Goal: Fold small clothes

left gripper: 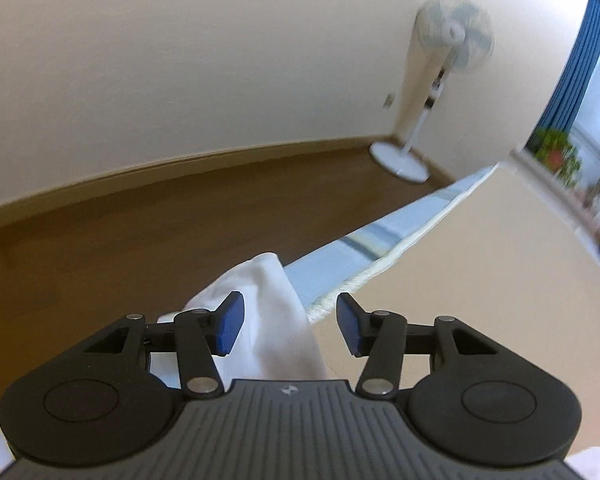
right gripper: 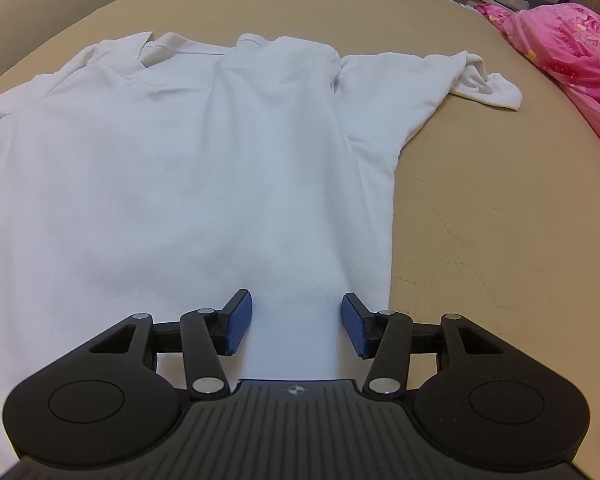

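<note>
A white short-sleeved shirt (right gripper: 180, 160) lies spread flat on the tan bed surface (right gripper: 480, 220), collar at the far end and one sleeve reaching right. My right gripper (right gripper: 296, 328) hovers over the shirt's near hem area, open, with a low ridge of cloth running between its blue pads (right gripper: 238, 326). In the left wrist view a raised fold of the white shirt (left gripper: 268, 300) stands up beside the left pad. My left gripper (left gripper: 290, 326) is open at the bed's edge, and the pads are not pressing the cloth.
A pink quilt (right gripper: 572, 48) is bunched at the far right of the bed. Past the bed's edge, with its blue-striped sheet (left gripper: 360, 248), lies a brown wooden floor (left gripper: 140, 232). A white standing fan (left gripper: 452, 40) is in the corner. Clutter lines the far wall.
</note>
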Demonstrator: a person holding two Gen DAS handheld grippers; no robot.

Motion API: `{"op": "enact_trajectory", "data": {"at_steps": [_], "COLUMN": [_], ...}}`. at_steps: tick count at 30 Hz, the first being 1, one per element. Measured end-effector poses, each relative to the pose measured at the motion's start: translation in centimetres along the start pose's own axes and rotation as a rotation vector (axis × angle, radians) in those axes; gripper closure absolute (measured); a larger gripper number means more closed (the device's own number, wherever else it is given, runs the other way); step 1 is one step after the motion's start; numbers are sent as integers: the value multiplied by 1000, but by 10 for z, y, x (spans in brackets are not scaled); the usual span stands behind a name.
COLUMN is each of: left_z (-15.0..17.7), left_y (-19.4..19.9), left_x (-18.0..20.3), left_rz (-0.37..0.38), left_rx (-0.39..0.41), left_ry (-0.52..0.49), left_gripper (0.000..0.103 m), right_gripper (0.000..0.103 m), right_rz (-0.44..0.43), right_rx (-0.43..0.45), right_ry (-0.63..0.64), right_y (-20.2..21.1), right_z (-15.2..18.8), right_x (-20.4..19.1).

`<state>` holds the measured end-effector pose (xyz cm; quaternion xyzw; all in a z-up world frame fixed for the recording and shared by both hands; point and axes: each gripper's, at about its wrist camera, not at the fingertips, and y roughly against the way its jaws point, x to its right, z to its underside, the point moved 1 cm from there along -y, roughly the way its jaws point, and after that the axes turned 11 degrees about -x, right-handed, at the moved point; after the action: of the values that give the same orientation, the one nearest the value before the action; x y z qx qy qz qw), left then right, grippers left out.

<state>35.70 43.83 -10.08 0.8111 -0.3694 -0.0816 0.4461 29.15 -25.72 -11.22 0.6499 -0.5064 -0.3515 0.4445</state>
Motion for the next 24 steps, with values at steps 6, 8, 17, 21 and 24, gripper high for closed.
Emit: {"op": "enact_trajectory", "data": {"at_steps": [6,8,17,21,24], "left_z": [-13,-16,34,50,69], "left_y": [-41,-12,79,94,84], "left_x": [-4,-28,-114,-93,-60], "left_rz": [-102,-80,-203,-118,-23], "left_rx": [-73,28,129,88,26], "left_ry": [-61,74,510,349,164], "left_gripper": [98,98,93,93,80], "right_gripper": [48,48,47,49,55], "right_rz": [-3,-8,-7,-10,-45], "right_rx": [9,9,8,13,50], "right_ry": [4,5,-9,-31,-92], "right_y": [-3,-3,-3,1,8], "right_z": [0,0,-2,-2,-3], "right_x": [0,2,0,2,10]}}
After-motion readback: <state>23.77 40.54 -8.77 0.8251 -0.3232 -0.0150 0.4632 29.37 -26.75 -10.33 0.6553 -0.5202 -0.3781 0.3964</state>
